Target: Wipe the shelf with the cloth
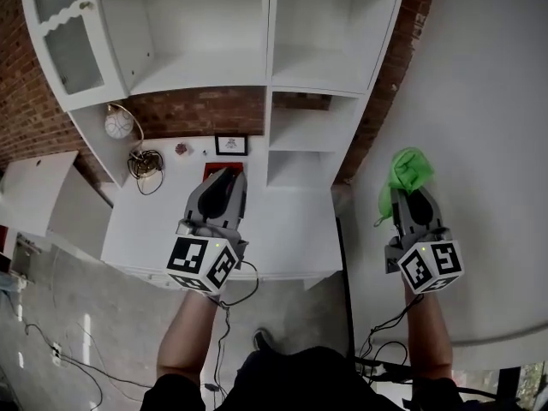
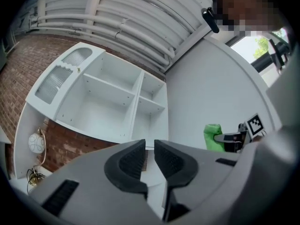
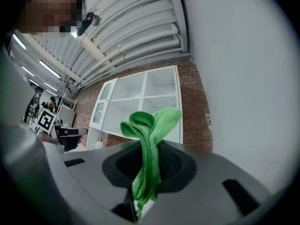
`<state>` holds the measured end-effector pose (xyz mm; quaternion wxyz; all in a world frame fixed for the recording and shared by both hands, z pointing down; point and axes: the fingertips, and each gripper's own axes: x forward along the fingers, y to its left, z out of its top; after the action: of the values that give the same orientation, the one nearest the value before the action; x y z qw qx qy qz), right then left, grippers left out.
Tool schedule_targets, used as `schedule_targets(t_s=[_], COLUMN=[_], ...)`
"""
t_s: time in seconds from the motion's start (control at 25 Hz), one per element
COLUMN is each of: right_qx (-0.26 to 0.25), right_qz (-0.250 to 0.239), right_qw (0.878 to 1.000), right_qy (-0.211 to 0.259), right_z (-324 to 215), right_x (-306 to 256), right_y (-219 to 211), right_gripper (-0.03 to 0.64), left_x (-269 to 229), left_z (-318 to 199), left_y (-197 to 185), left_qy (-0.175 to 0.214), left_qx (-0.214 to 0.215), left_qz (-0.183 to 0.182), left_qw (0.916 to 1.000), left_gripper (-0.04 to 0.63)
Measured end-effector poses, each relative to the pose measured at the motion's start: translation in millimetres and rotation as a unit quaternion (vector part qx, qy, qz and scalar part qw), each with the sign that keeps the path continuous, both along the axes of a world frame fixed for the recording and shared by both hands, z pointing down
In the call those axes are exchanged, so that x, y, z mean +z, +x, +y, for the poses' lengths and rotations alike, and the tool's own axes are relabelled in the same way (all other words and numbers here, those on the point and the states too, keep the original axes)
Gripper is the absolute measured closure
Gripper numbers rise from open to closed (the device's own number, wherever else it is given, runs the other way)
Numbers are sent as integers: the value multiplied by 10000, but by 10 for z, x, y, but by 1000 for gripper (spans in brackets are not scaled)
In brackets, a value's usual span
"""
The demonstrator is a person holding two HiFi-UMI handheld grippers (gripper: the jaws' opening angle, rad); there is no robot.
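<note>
Right gripper (image 1: pixel 410 197) was clenched on the bright green microfibre cloth (image 1: pixel 408 169). In the right gripper view the cloth ran down between both pads, with a bunched fold standing above the jaw tips and a tail hanging below them. It was held up in front of the plain white wall (image 1: pixel 479 101), right of the white wooden shelf unit (image 1: pixel 270 58) and not touching it.

Left gripper (image 2: pixel 150 154) was empty. Its jaws stood a narrow slit apart with nothing between the black ribbed pads (image 2: pixel 130 162). In the head view it sat over the white countertop (image 1: pixel 287 221) below the shelves, near the middle, pointing at the far wall.

The shelf unit had open bays: wide ones on the left and a narrower column on the right. The compartments looked bare. A ribbed-glass cabinet door (image 1: pixel 64 32) was at the far left, and red brick wall (image 1: pixel 197 110) showed behind and below the unit.

On the counter, far side, left to right:
- a round white ball-shaped object (image 1: pixel 119 124)
- a coil of dark cable (image 1: pixel 144 163)
- a small black-framed picture (image 1: pixel 231 145)

A red flat item (image 1: pixel 211 170) was partly hidden behind the left jaws. I couldn't tell what it was.

The grippers were well apart, left over the counter and right by the wall.
</note>
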<state>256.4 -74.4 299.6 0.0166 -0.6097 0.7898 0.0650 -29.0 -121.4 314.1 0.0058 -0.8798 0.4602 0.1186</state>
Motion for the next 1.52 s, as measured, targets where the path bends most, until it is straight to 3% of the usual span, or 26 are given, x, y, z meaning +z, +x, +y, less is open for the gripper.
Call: schedule_targets(t_s=[0.28,0.52,0.96,1.24,1.52], right_qx=[-518,-1095,-2049,-2057,-1748], right_qz=[310,164,223,636,1303], right_qw=[9981,9934,9765,9717,9684], right_qy=[110,304,625,969,1215], right_z=[-587,-1105,-1936,-2273,-2691], right_x=[-118,-62,-301,-714,-1231], right_y=[-411,-484,-347,-516,-872], right_gripper=[554,554,554,554,555], left_x=[55,-59,-256,-212,-334], left_z=[-322,-556,-989,-1186,-1333], left_y=[-83,-41,596,424,34], left_qy=[-95,42,138,128,248], left_qx=[-67,-504,-942,-1055,-869], left_qz=[112,-64,-347,-338,-429], left_qw=[9999,9987,9948,9938,9950], left_gripper=[538,538,538,538,538])
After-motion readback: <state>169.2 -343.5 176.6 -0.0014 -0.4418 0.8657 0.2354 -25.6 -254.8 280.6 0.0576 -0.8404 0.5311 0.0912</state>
